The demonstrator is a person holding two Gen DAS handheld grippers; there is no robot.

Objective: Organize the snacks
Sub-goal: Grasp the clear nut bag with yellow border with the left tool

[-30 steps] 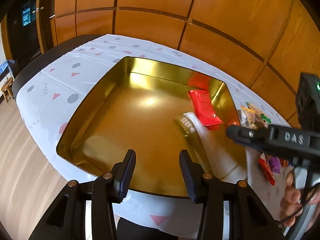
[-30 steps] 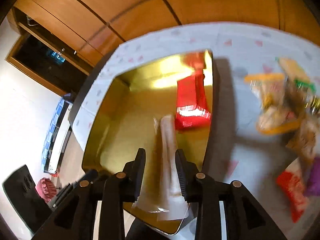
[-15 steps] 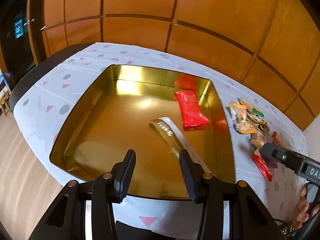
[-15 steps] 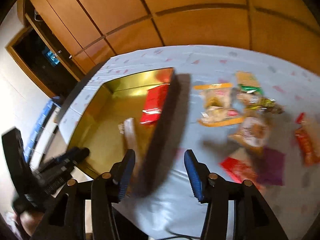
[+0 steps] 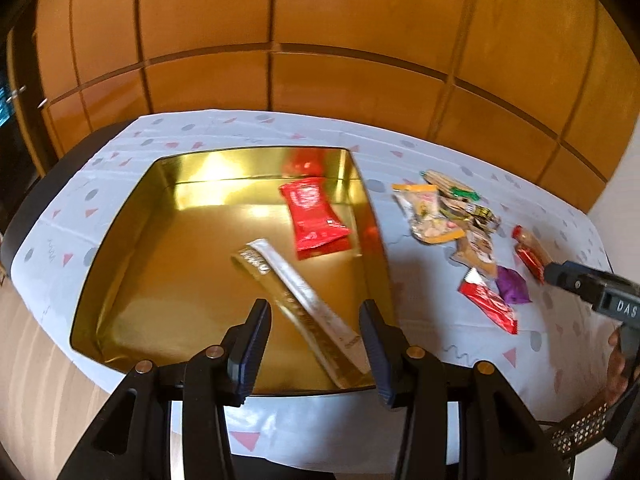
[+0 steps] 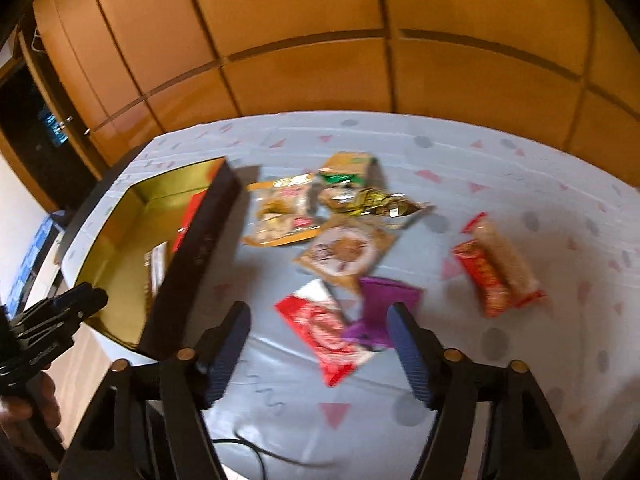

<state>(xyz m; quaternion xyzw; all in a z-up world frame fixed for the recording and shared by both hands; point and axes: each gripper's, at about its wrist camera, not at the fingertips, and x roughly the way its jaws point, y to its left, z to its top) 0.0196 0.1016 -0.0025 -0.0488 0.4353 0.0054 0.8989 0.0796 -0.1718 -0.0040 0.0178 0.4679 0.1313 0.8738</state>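
A gold tin tray [image 5: 160, 260] sits on the patterned tablecloth. In it lie a red packet [image 5: 314, 216] and a long white stick packet [image 5: 304, 300]. My left gripper [image 5: 314, 320] hangs open above the tray's near edge, the stick packet lying loose in the tray below it. My right gripper [image 6: 318, 320] is to the right of the tray [image 6: 116, 248]. Its jaws are opening and nothing is held between them. A red-and-white packet [image 6: 324, 332] and a purple packet [image 6: 384, 304] lie on the cloth under it. The right gripper [image 5: 592, 288] also shows in the left wrist view.
Loose snacks lie right of the tray: an orange-edged bag [image 6: 280, 212], a round cookie pack [image 6: 344, 248], a green-topped pack [image 6: 348, 168] and a red-and-beige packet [image 6: 496, 264]. Wood panelling stands behind the table. The left gripper [image 6: 52, 320] and a hand are at the left edge.
My right gripper let go of the stick packet, which now lies in the tray, then swung right over the loose snacks with its jaws widening. The left gripper shifted right a little.
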